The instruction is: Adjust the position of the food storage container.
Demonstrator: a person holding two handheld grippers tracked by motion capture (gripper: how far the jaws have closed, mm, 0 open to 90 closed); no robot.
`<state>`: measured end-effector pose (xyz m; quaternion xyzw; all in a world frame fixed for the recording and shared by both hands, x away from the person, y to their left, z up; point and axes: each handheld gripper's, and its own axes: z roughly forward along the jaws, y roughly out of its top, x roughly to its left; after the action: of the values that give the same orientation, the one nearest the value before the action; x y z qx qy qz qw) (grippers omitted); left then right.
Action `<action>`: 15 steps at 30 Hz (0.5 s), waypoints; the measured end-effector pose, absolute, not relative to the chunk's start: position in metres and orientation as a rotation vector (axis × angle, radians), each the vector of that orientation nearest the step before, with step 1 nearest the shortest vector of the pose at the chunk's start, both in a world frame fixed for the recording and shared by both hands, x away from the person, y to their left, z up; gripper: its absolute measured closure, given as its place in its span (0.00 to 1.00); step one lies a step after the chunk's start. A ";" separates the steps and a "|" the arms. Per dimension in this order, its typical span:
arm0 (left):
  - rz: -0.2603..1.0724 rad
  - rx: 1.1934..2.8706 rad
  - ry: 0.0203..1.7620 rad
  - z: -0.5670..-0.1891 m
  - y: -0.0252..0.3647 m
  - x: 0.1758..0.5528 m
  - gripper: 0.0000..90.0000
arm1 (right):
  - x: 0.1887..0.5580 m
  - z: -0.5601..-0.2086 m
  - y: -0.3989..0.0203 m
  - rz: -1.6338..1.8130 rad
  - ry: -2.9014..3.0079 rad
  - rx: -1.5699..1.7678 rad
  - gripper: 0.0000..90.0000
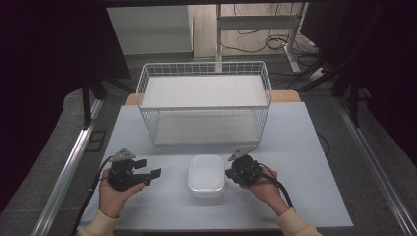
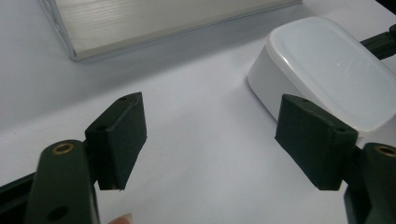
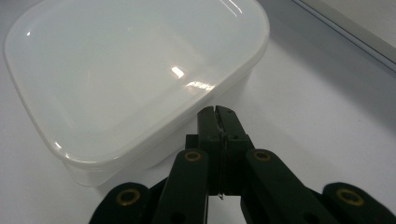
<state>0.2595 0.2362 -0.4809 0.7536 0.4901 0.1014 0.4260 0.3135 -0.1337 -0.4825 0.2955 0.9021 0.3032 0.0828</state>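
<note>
Near edge of the table (image 1: 305, 196): we've got a gripper in each hand, both low over the surface.

Left gripper (image 1: 150, 174): jaws spread wide, nothing between them. They point toward the white lidded container (image 1: 206, 175), with a clear gap to it. In the left gripper view the container (image 2: 327, 70) sits beyond the far-side jaw, not touched.

Right gripper (image 1: 229, 173): jaws pressed together, nothing pinched. In the right gripper view the closed tips (image 3: 217, 114) sit right at the container's (image 3: 130, 79) side wall, just under the lid rim; we can't tell if they actually touch it.

Container: upright, lid on, in the middle of the table between the two grippers, closer to the right one.

Farther back: white wire basket (image 1: 204, 101) stands on the table behind the container, apart from it. Its base edge shows at the top of the left gripper view as a pale slab (image 2: 154, 23).
</note>
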 end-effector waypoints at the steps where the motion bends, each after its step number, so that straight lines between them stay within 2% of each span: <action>1: 0.253 1.883 1.225 -0.481 0.236 0.259 0.28 | 0.313 -0.480 -0.138 0.921 2.682 0.893 0.99; 11: 0.253 1.864 1.219 -0.478 0.239 0.258 0.28 | 0.297 -0.457 -0.184 1.043 2.537 1.008 0.99; 12: 0.255 1.864 1.220 -0.477 0.239 0.258 0.28 | 0.291 -0.458 -0.195 1.074 2.490 1.046 0.91; 13: 0.255 1.864 1.220 -0.477 0.239 0.258 0.28 | 0.291 -0.458 -0.195 1.074 2.490 1.046 0.91; 15: 0.255 1.857 1.221 -0.477 0.240 0.258 0.28 | 0.288 -0.458 -0.205 1.132 2.428 1.096 0.70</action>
<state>0.2579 0.2402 -0.4767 0.7466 0.4910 0.1027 0.4370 0.2879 -0.2051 -0.4584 0.3758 0.8324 0.3882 0.1234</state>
